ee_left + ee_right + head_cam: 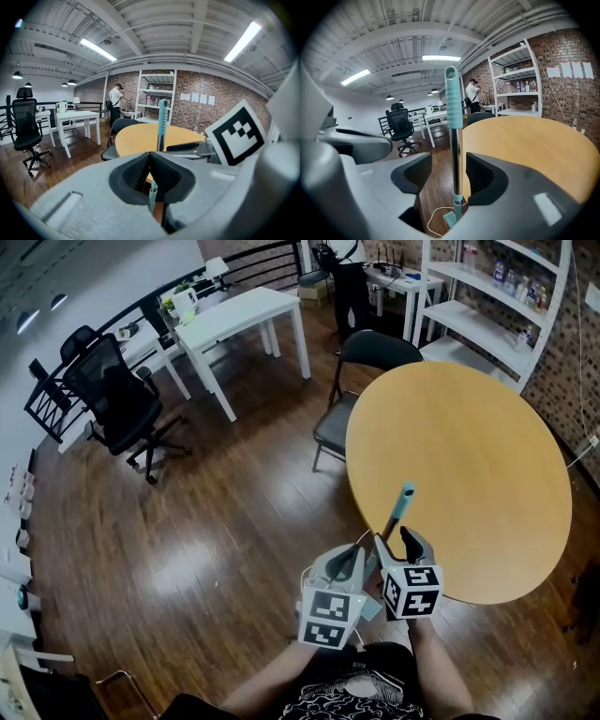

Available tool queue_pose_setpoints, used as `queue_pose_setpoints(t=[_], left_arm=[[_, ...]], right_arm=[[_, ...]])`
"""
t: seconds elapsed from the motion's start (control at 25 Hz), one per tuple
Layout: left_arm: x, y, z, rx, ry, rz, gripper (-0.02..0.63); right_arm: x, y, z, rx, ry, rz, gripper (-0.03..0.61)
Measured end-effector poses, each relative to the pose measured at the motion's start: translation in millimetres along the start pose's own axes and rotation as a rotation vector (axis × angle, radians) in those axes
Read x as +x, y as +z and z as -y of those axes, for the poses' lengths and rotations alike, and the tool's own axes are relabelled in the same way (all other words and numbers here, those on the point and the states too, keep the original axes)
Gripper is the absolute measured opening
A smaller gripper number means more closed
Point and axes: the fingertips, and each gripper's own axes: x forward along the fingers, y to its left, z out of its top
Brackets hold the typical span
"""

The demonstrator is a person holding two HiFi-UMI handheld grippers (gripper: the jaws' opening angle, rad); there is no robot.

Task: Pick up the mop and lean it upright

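Observation:
The mop [401, 504] stands nearly upright, its metal pole and teal grip leaning at the near edge of the round wooden table [469, 474]. My right gripper [398, 540] is open. In the right gripper view the pole [455, 154] runs up between its pads [480, 176] without touching them, and the mop's teal foot [451, 217] rests on the floor by a white cord. My left gripper [361, 557] sits just left of the pole with its jaws shut together [150, 166]. The mop's pole [162, 117] rises just beyond them.
A black chair [361, 362] is tucked at the table's far side. A black office chair [122, 399] and a white table [239, 315] stand to the far left. White shelves [506, 324] line the brick wall, and a person [349, 277] stands at the back.

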Motion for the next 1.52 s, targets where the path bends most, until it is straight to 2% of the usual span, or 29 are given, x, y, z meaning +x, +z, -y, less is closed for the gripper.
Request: queue_pose_setpoints(t=[0.28, 0.44, 0.68, 0.92, 1.08, 1.36, 1.52], left_arm=[[-1.2, 1.0, -17.7, 0.008, -0.010, 0.005, 0.003], [-4.4, -4.9, -25.5, -0.003, -0.005, -0.001, 0.005], [-4.3, -8.1, -32.8, -0.024, 0.019, 0.010, 0.004], [-11.0, -10.8, -22.3, -0.064, 0.044, 0.027, 0.004], [-14.7, -12.1, -7.3, -0.066, 0.062, 0.041, 0.004], [-24.8, -3.2, 14.5, -0.085, 0.084, 0.075, 0.004], [-31.2, 5.1, 23.1, -0.076, 0.096, 0.095, 0.005]], right_arm=[[31.9, -3.5, 13.1, 0.013, -0.056, -0.003, 0.227], [38.8, -6.7, 15.6, -0.029, -0.085, -0.006, 0.115], [29.4, -10.5, 9.0, -0.065, -0.041, -0.007, 0.103], [-19.9, -13.4, -7.0, -0.069, 0.022, 0.017, 0.101], [-64.1, 6.7, -13.9, -0.097, 0.050, 0.090, 0.101], [-134.4, 77.6, -20.0, -0.142, 0.083, 0.237, 0.101], [-159.8, 104.9, -22.3, -0.165, 0.097, 0.304, 0.101]])
